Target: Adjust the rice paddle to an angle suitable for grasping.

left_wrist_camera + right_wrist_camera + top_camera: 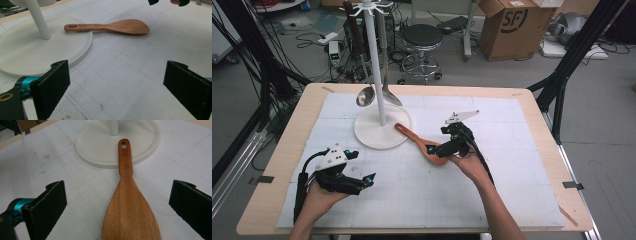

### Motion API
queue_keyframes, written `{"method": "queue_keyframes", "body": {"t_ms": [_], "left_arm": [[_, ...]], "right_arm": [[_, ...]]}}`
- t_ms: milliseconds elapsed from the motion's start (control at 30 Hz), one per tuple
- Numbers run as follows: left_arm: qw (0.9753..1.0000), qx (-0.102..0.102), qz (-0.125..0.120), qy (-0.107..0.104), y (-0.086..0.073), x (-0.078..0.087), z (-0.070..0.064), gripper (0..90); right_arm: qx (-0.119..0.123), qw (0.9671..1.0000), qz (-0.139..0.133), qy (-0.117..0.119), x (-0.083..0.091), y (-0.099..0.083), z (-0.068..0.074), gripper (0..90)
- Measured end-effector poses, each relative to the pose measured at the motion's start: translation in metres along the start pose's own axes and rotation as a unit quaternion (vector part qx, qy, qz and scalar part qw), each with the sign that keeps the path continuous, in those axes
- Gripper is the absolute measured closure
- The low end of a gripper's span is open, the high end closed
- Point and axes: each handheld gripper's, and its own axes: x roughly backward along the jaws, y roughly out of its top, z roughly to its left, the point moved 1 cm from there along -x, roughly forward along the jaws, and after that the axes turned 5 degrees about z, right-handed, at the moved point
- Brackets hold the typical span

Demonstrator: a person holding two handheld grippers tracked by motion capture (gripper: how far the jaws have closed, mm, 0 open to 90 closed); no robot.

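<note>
The wooden spatula (419,141) lies flat on the white mat (522,165) near the middle of the surface (277,165), its holed handle end resting on the rim of the round white base (367,135) of the utensil stand (376,60), its blade pointing toward the near right corner. The right gripper (438,148) hangs just over the blade, jaws spread wide to either side of it, not touching it. On the stand's hooks hang a ladle (364,95) and a spoon (391,95), both above the base. The left gripper (364,181) sits toward the near left corner, jaws wide apart, holding nothing.
</note>
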Motion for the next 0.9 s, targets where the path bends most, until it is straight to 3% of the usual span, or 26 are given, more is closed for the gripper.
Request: {"method": "queue_keyframes", "body": {"t_ms": [133, 433, 600, 733, 900], "left_arm": [[1.0, 0.0, 0.0, 0.001, 0.0, 0.0, 0.0, 7.5], [1.0, 0.0, 0.0, 0.003, 0.0, -0.001, 0.0, 7.5], [1.0, 0.0, 0.001, 0.003, 0.0, -0.001, 0.0, 7.5], [1.0, -0.002, -0.002, 0.002, 0.0, 0.001, 0.0, 7.5], [1.0, -0.001, -0.002, 0.001, 0.0, 0.002, 0.001, 7.5]], "right_arm": [[-0.001, 0.9999, 0.011, 0.003, -0.003, 0.004, 0.0, 0.5], [0.009, 0.9999, 0.007, 0.002, -0.009, 0.016, 0.0, 0.5], [0.019, 0.9998, 0.007, 0.004, -0.011, 0.033, 0.005, 0.5], [0.026, 0.9995, 0.017, 0.003, -0.021, 0.041, 0.006, 0.5], [0.015, 0.9993, 0.033, -0.009, -0.035, 0.037, 0.001, 0.5]]}}
